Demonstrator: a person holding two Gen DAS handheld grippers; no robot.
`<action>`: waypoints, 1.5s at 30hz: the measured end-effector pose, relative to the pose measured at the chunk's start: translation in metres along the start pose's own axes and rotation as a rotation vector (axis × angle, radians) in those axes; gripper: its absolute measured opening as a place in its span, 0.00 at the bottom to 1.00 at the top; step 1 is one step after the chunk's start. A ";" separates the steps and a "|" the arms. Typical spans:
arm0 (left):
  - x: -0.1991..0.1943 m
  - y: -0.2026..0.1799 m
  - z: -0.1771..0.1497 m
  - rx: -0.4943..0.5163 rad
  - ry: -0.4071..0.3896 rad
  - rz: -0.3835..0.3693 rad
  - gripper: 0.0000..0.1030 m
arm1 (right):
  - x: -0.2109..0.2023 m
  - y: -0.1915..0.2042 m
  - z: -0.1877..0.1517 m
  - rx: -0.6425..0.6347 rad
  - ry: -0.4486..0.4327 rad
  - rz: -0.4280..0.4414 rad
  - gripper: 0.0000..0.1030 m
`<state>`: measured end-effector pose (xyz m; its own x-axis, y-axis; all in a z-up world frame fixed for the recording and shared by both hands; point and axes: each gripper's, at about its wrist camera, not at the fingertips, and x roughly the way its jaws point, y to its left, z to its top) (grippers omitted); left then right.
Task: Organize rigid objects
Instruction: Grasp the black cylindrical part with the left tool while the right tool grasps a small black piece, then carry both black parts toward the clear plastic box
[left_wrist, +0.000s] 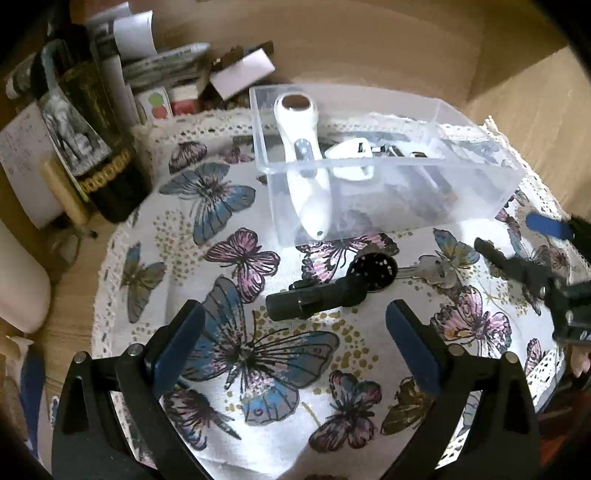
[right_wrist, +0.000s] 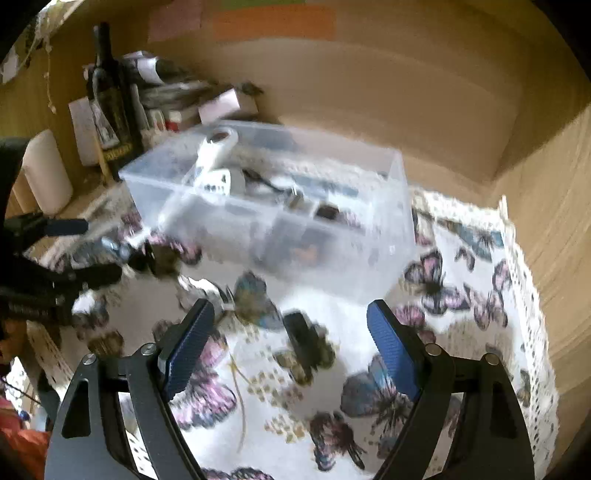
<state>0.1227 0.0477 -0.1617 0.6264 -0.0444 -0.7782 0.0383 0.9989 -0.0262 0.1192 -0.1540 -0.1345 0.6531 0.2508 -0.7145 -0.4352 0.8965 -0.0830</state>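
Observation:
A clear plastic box (left_wrist: 388, 206) stands on a butterfly-print cloth (left_wrist: 258, 350) and holds a white handheld device (left_wrist: 303, 162), a white plug (left_wrist: 351, 158) and small dark parts. A black cylindrical tool (left_wrist: 317, 295) with a round perforated head lies in front of the box, beside a silver key (left_wrist: 436, 271). My left gripper (left_wrist: 295, 328) is open, just short of the black tool. My right gripper (right_wrist: 291, 332) is open above a small black object (right_wrist: 303, 338) on the cloth; it also shows in the left wrist view (left_wrist: 532, 251). The box (right_wrist: 280, 210) is blurred in the right wrist view.
A dark bottle (left_wrist: 92, 147), papers and small boxes (left_wrist: 166, 74) crowd the back left corner. A white cylinder (right_wrist: 48, 173) stands at the left. Wooden walls (left_wrist: 369, 48) enclose the back and right. The cloth's lace edge (right_wrist: 524, 295) runs near the right wall.

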 end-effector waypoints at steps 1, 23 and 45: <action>0.003 0.000 0.001 -0.004 0.007 -0.001 0.97 | 0.003 -0.003 -0.003 0.013 0.014 0.011 0.80; 0.023 0.002 0.009 -0.020 0.000 -0.025 0.64 | 0.031 -0.005 -0.012 0.006 0.106 0.048 0.18; -0.048 0.021 0.013 -0.077 -0.166 -0.036 0.57 | -0.010 0.002 0.017 0.032 -0.072 0.076 0.18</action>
<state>0.1029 0.0704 -0.1166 0.7456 -0.0750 -0.6622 0.0072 0.9945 -0.1046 0.1220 -0.1482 -0.1161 0.6621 0.3432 -0.6662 -0.4661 0.8847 -0.0073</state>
